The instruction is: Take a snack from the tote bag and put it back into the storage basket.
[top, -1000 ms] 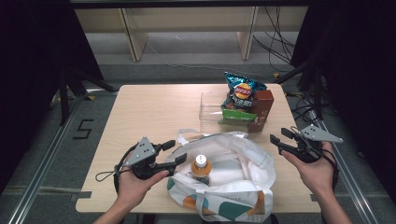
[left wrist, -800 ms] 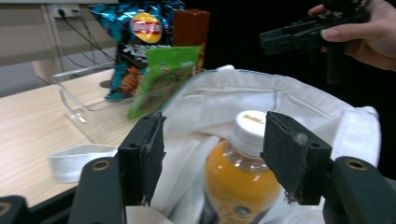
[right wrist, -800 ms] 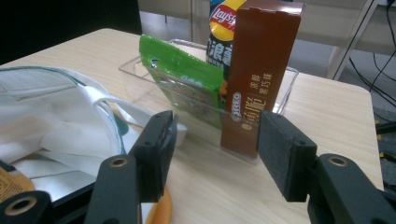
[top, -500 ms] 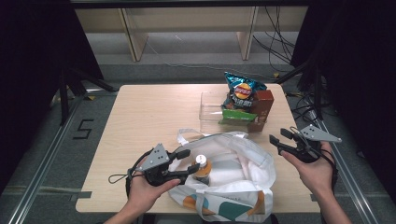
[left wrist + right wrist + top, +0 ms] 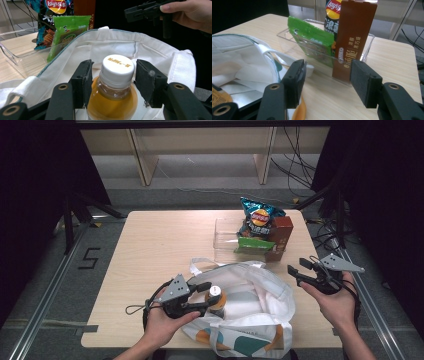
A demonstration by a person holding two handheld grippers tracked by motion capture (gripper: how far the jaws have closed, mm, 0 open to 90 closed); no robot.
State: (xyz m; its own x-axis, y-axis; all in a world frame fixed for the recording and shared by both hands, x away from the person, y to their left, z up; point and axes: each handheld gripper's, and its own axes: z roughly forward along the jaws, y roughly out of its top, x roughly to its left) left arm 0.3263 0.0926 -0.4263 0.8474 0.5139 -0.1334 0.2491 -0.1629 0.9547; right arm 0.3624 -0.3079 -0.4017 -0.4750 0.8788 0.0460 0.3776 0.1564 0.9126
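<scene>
The left gripper [image 5: 206,296] had moved in over the last second from the bench edge beside the white tote bag [image 5: 260,312] to the bottle [image 5: 216,299] standing inside it. Earlier it had hung to the left of the bag with nothing between its jaws; by this moment the jaws stood on either side of the bottle's neck, just under the cap. In the left gripper view a narrow gap showed on each side between the pads and the cap [image 5: 117,67], so the gripper [image 5: 113,75] was partly open and bracketing the bottle, not yet clamped on it. That suggested the reach was done and the grasp was the step in hand, probably to lift the bottle out of the bag.

The bottle was clear plastic, filled with an amber drink, upright, with a white screw cap bearing small gold lettering. It sat near the left side of the bag's open mouth, with white cloth around it.

The right gripper [image 5: 306,271] had hardly shifted over that second. It was held at the bag's right rim, wide open and empty, aimed toward the far side of the bench [image 5: 165,240].

Farther off, a clear plastic tray [image 5: 225,242] held a green snack packet [image 5: 252,244], a brown carton [image 5: 281,236] and a blue bag of crisps [image 5: 259,217], all standing upright and apart from the tote bag.
</scene>
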